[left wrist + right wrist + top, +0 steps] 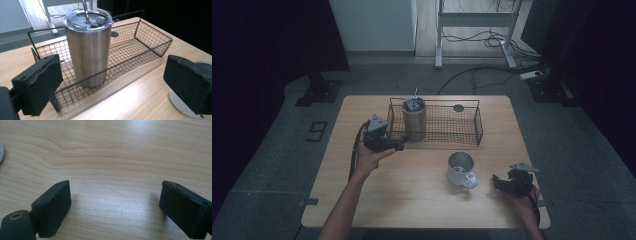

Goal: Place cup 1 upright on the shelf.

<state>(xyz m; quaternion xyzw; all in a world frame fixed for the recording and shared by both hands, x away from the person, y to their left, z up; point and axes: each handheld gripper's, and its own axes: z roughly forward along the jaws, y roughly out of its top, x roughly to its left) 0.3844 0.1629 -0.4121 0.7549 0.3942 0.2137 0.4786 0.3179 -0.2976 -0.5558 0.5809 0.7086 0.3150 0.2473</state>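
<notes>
A steel tumbler (414, 117) (88, 47) with a lid and a straw stands upright in the left end of a black wire basket (479, 125) (155, 42) at the back of the wooden table. Just outside the basket's front left corner, my left gripper (399, 146) (112, 82) is open, with nothing between its pads and the tumbler a short way ahead. A metal mug (460, 169) (180, 105) with a white handle sits right of centre. To the right of the mug, my right gripper (498, 182) (115, 202) rests open over bare wood (112, 157).
A small dark round object (458, 108) lies at the basket's back wall. The table's right edge (537, 200) runs close to my right hand. Beyond the table are a desk frame (439, 40) and cables (482, 70) on the floor.
</notes>
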